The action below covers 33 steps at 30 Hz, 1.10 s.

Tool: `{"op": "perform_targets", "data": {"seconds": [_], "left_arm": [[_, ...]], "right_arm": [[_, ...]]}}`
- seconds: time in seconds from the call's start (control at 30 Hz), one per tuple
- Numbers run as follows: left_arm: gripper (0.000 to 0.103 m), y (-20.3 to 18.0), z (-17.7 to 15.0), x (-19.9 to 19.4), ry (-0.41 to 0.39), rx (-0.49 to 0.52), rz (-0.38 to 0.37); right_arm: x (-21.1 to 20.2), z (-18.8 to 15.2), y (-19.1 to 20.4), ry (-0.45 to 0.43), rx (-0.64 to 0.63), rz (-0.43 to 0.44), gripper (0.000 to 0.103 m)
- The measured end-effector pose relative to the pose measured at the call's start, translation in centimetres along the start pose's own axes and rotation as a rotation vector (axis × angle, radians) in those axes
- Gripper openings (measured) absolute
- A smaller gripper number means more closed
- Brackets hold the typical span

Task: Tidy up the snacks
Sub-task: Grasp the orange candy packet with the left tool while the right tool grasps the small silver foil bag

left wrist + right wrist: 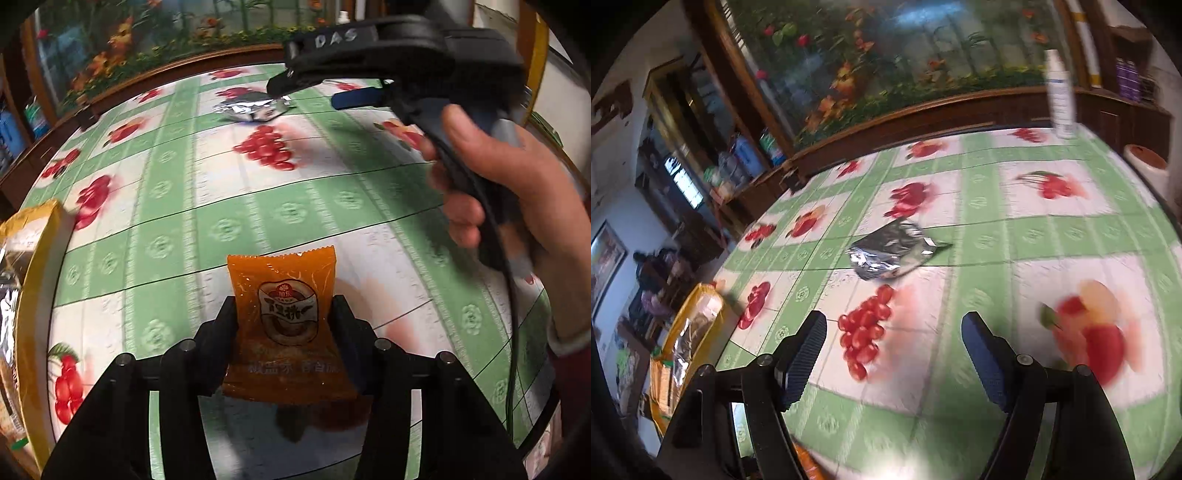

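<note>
The left gripper clamps a flat, glossy orange snack packet between its black fingers, the crimped, saw-toothed top edge of the packet standing upright above the tablecloth, a smooth plastic sheet printed with green bands, small rosettes and red fruit clusters. The packet's film is translucent, with an oval printed label at its middle and pale lettering below. Across the table, the right gripper hangs with its ribbed dark pads spread wide and nothing between them; in the left wrist view a person's hand wraps its black handle, a cable trailing down past the wrist. Beyond its fingertips a crumpled silver foil pouch lies flat near the middle of the table, just past a printed bunch of red berries, well apart from the orange packet. At the table's left edge sits a yellow-rimmed container holding shiny wrapped snacks; what each is cannot be told. A tall white bottle, blurred, stands upright near the far right corner, beside a white tub with a reddish lid. A dark wooden rail and a flowered mural run along the far edge.
</note>
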<state>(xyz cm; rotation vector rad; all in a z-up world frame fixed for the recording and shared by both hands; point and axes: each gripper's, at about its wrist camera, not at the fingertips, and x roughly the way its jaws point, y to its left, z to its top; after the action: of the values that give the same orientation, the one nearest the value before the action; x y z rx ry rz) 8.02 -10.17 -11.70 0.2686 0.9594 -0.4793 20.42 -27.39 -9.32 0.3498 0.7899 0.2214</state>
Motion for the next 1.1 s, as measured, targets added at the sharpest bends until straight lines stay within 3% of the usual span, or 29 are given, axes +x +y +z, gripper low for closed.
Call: {"op": "perform_targets", "data": {"seconds": [0.13, 0.3, 0.33, 0.37, 0.47, 0.63, 0.7, 0.87, 0.93, 0.97, 1.03, 1.07, 1.1], "left_arm": [[0.046, 2.4, -0.7, -0.6, 0.008, -0.065, 0.026], [0.043, 5.1, -1.5, -1.5, 0.012, -0.156, 0.026], [0.043, 5.5, -1.6, -1.6, 0.012, -0.164, 0.033], [0.041, 5.8, -1.7, -1.8, 0.013, -0.172, 0.038], [0.038, 6.5, -2.0, -2.3, 0.009, -0.187, 0.035], [0.038, 7.8, -2.6, -2.7, 0.016, -0.229, 0.017], [0.038, 7.9, -2.9, -2.8, 0.022, -0.24, 0.013], [0.038, 7.8, -3.2, -3.0, 0.026, -0.244, 0.01], [0.038, 8.0, -3.2, -3.1, 0.026, -0.25, 0.006], [0.038, 8.1, -3.3, -3.2, 0.022, -0.254, 0.007], [0.038, 8.4, -3.4, -3.3, 0.02, -0.263, 0.007], [0.038, 8.5, -3.4, -3.3, 0.019, -0.269, 0.008], [0.038, 8.6, -3.5, -3.3, 0.019, -0.274, 0.006]], "right_arm": [[4.4, 1.9, 2.0, 0.058, -0.201, 0.074, 0.077], [9.0, 4.1, 2.9, 0.135, -0.405, -0.013, 0.078], [9.6, 4.6, 2.9, 0.138, -0.417, -0.025, 0.078], [10.2, 5.0, 2.6, 0.146, -0.418, -0.026, 0.086], [13.0, 5.5, 2.0, 0.233, -0.439, -0.044, 0.092], [12.8, 6.4, 3.5, 0.183, -0.506, -0.021, 0.094], [13.0, 6.9, 4.2, 0.174, -0.543, -0.041, 0.102], [15.3, 7.5, 5.4, 0.228, -0.53, -0.04, 0.102], [16.4, 6.9, 5.6, 0.269, -0.539, -0.089, 0.101], [16.2, 6.8, 5.4, 0.257, -0.52, -0.073, 0.099], [15.8, 6.5, 4.9, 0.255, -0.468, -0.059, 0.083], [15.3, 6.4, 4.7, 0.238, -0.452, -0.067, 0.065], [14.6, 6.4, 4.5, 0.231, -0.424, -0.066, 0.059]]}}
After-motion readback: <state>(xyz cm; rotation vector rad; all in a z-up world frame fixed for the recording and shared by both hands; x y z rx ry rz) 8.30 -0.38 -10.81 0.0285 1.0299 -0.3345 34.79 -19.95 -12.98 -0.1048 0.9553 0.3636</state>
